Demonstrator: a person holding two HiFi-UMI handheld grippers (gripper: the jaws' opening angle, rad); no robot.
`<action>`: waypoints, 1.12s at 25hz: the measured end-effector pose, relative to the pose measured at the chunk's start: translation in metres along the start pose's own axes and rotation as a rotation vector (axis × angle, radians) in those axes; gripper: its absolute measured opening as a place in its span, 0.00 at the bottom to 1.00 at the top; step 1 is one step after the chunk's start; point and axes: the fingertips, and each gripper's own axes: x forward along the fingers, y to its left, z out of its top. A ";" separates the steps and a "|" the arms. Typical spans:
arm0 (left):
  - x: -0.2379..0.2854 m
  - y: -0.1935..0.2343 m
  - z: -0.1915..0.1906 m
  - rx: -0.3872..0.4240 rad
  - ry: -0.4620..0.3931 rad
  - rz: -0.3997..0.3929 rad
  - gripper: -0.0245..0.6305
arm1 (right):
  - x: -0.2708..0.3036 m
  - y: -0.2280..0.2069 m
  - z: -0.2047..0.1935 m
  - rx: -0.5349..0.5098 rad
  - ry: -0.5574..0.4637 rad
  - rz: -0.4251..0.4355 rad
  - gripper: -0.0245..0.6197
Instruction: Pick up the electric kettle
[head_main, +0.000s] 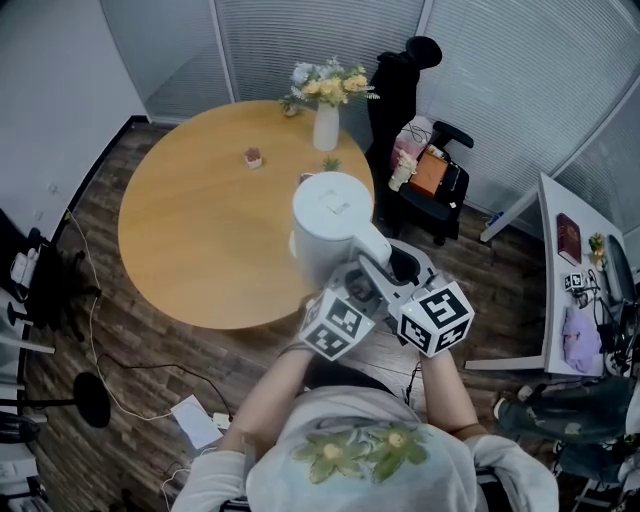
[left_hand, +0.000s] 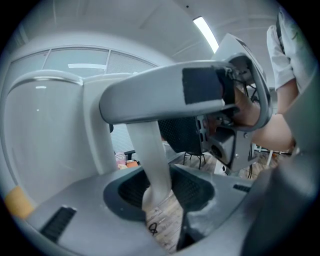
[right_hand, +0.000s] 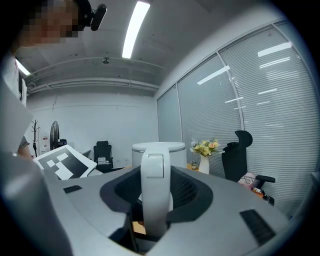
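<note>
A person, seen from above, holds a white electric kettle (head_main: 330, 225) with two grippers at the near edge of a round wooden table (head_main: 200, 220). The kettle stands upright with its lid on top and its handle (head_main: 372, 240) turned towards the person. It appears to be raised clear of the tabletop.

The left gripper (head_main: 352, 282) reaches in from below and left. In the left gripper view its jaws stand partway apart and are closed on the handle's lower, downward-running leg (left_hand: 152, 155). The left gripper (left_hand: 160, 192) has the kettle's pale body (left_hand: 45, 140) close at the left, and floorboards show beneath the jaws.

The right gripper (head_main: 400, 268) sits just beside the left one, both marker cubes nearly touching in front of the person's chest. The right gripper view looks level along the jaws. The right gripper (right_hand: 157, 195) is likewise partway open and clamped on the handle (right_hand: 155, 170), one pad on each side of it, with the kettle's lid rim rising behind.

On the far side of the table stand a white vase of flowers (head_main: 326, 125) and a small potted plant (head_main: 253, 157), both well apart from the kettle. A black office chair (head_main: 435, 190) loaded with bags sits to the right of the table, on a dark wooden floor (head_main: 120, 340).
</note>
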 end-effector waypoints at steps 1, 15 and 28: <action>0.000 -0.005 0.000 -0.001 0.001 -0.004 0.25 | -0.004 0.001 -0.001 0.000 0.001 -0.002 0.29; -0.007 -0.055 -0.013 -0.012 0.021 -0.038 0.26 | -0.044 0.020 -0.023 0.009 0.033 -0.021 0.29; -0.021 -0.084 -0.017 -0.021 0.020 -0.037 0.26 | -0.067 0.043 -0.030 -0.009 0.042 -0.016 0.29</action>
